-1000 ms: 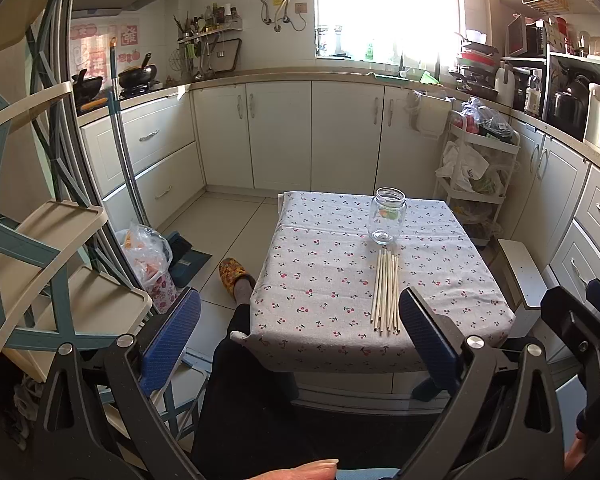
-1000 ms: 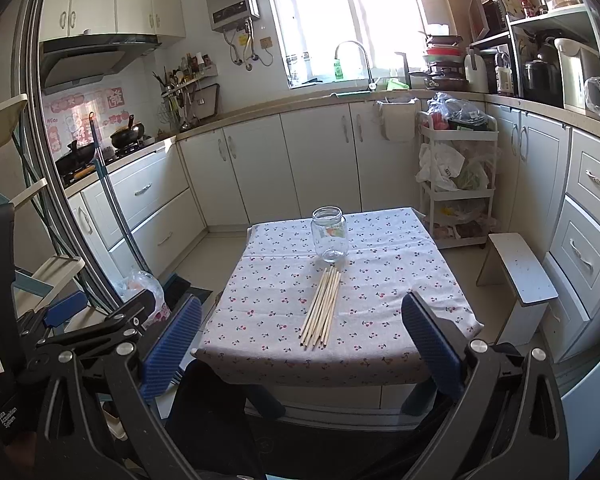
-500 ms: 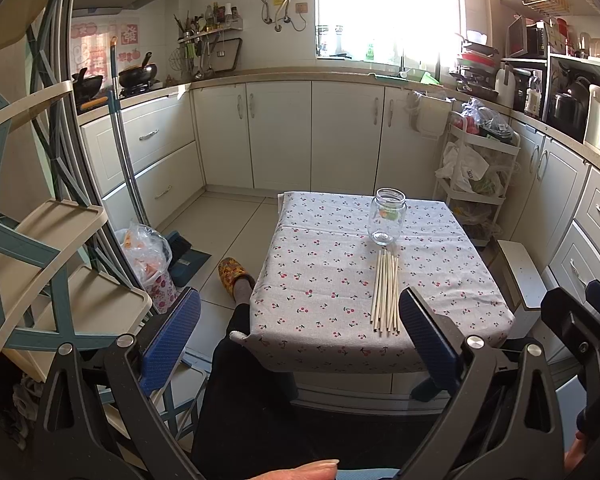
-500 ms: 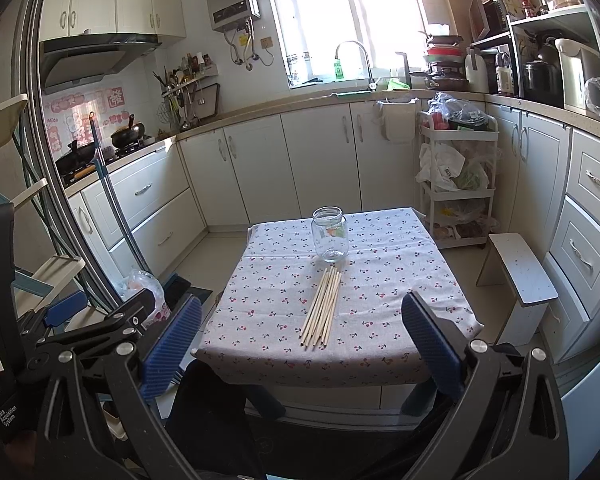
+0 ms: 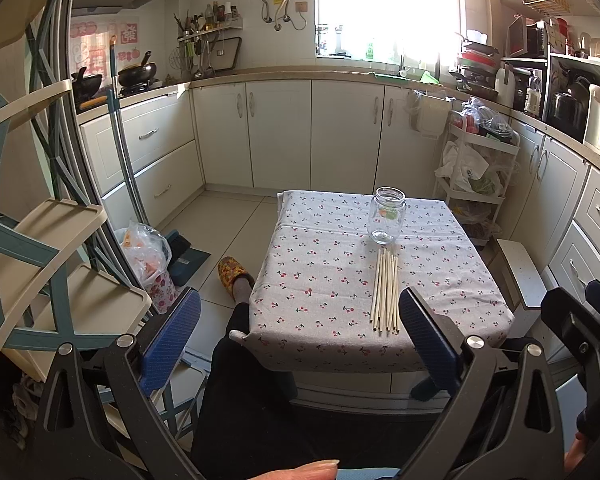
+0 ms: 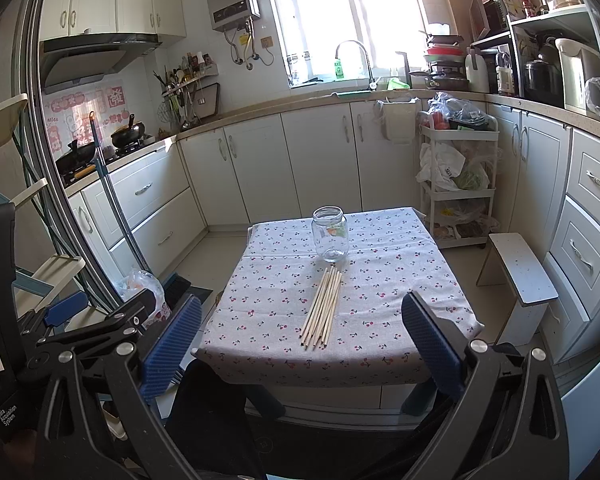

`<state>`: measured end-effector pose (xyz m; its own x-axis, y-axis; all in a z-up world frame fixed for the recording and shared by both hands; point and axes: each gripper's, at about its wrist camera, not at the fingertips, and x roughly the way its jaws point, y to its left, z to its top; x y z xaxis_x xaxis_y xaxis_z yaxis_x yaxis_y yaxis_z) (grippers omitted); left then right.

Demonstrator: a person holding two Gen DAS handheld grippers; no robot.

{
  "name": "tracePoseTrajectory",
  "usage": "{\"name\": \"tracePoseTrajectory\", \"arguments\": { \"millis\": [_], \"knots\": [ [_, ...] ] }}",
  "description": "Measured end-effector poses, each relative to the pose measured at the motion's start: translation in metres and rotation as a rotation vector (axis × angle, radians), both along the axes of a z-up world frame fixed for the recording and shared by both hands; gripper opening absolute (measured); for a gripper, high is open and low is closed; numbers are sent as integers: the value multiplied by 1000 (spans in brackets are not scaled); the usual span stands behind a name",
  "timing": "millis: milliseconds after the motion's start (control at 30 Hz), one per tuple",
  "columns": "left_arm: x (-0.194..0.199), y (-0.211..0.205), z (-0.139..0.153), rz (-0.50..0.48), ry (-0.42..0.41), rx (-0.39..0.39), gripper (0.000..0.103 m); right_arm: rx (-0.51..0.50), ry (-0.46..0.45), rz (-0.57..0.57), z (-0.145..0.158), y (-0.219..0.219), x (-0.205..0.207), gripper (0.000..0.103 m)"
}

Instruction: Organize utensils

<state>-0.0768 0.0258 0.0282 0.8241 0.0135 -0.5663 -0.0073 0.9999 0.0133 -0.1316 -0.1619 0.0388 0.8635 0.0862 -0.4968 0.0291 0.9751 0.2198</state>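
Note:
Several pale wooden chopsticks lie side by side on a small table with a cherry-print cloth. An empty clear glass jar stands upright just beyond their far ends. My left gripper is open, held back from the table's near edge with nothing between its blue pads. My right gripper is open too, equally short of the table and holding nothing. In the right wrist view the left gripper shows at the lower left.
A person's dark trouser leg and patterned slipper are at the table's near left. A white step stool stands to the right, a wheeled cart behind it. A shelf rack, a broom and a bag are on the left.

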Motion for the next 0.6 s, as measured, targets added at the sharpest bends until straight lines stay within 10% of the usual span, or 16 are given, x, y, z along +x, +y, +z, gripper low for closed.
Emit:
{"name": "tracePoseTrajectory", "arguments": {
  "millis": [600],
  "knots": [
    [0, -1, -2, -2, 3, 0, 95, 0, 3, 2, 0, 1, 0, 96]
  ]
}}
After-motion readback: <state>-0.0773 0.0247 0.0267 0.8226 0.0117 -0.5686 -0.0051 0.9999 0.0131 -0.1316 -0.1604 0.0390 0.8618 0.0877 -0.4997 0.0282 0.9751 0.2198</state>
